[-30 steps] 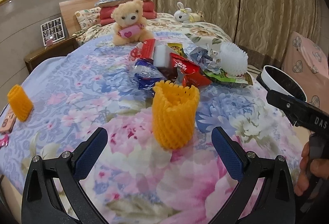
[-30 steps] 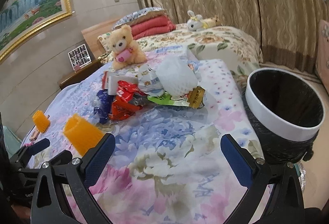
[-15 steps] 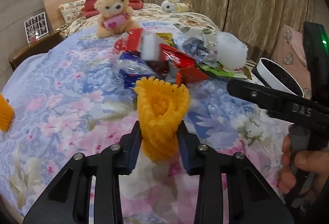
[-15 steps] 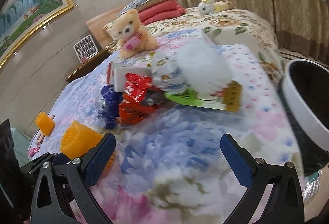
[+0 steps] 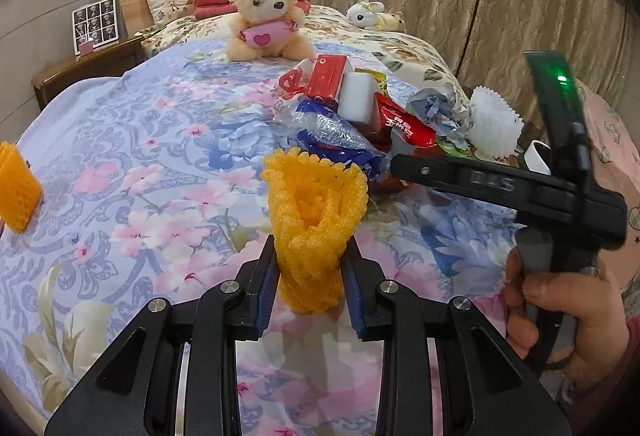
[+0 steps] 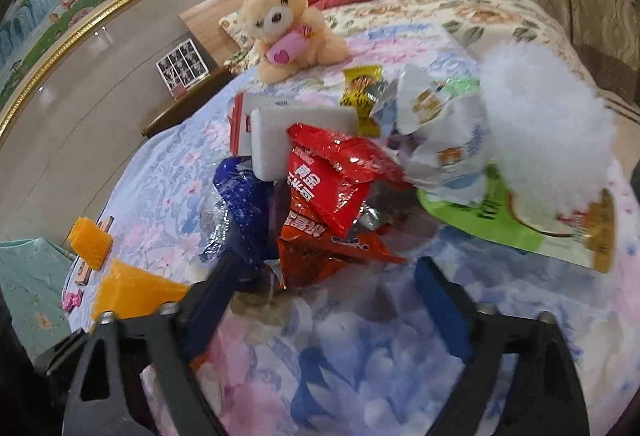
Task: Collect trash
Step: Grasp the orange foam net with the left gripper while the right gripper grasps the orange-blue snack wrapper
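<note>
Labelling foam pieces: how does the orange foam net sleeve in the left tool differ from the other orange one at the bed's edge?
The orange foam net sleeve in the left tool stands upright, pinched at its waist; the second orange foam sleeve lies free, unsqueezed, at the bedspread's far left edge. Both are the same ribbed orange foam.

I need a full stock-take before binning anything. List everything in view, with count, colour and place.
foam net sleeves: three; orange one between the left gripper's pads, orange one at the bed's far left edge, white one on the pile's right.
snack wrappers: several, red, blue, yellow, green, white, heaped mid-bed.
white sponge block: one, in the heap.
red carton: one, at the heap's back.
teddy bear: one, beige, behind the heap.
toy rabbit: one, white, further back.
bin: one, white rim, mostly hidden, right.
photo frame: one, on the nightstand.
left gripper: shut on the sleeve.
right gripper: closing, wrappers just ahead.
hand: one, holding the right gripper.
</note>
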